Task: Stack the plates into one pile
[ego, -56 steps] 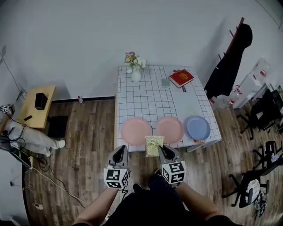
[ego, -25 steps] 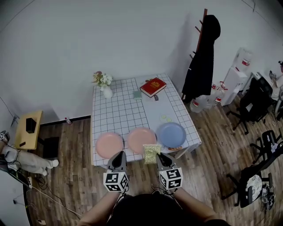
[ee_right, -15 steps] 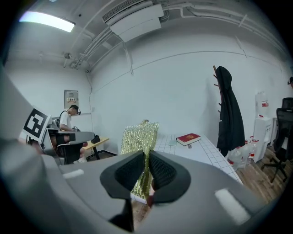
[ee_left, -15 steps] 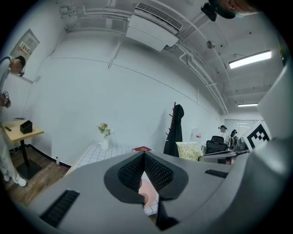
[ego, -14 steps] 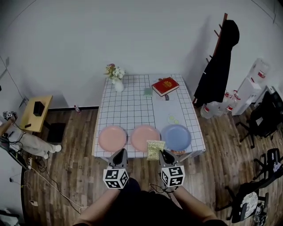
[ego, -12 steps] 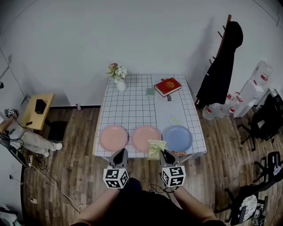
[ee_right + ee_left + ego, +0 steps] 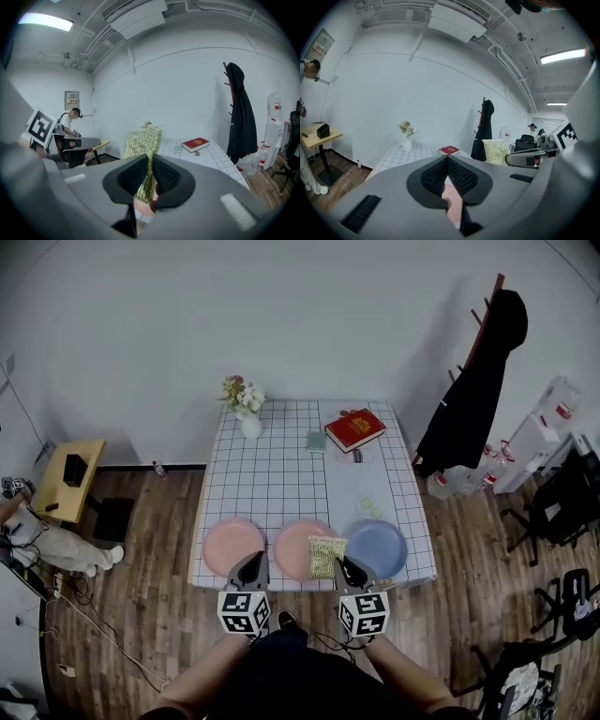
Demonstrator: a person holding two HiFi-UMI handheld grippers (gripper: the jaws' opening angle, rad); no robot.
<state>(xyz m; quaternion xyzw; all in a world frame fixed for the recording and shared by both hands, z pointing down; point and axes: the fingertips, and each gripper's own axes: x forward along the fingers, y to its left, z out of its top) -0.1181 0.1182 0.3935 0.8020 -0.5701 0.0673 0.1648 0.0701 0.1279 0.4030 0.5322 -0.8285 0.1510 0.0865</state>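
Black top (image 7: 292, 679), grey left tool (image 7: 251, 558), right tool (image 7: 344, 562)

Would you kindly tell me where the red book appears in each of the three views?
Head view: the red book lies upper middle, at the far right corner of the table.
Left gripper view: it lies at the centre, small.
Right gripper view: it lies right of centre.
Shared landmark: the black coat hangs just right of the book in every view.
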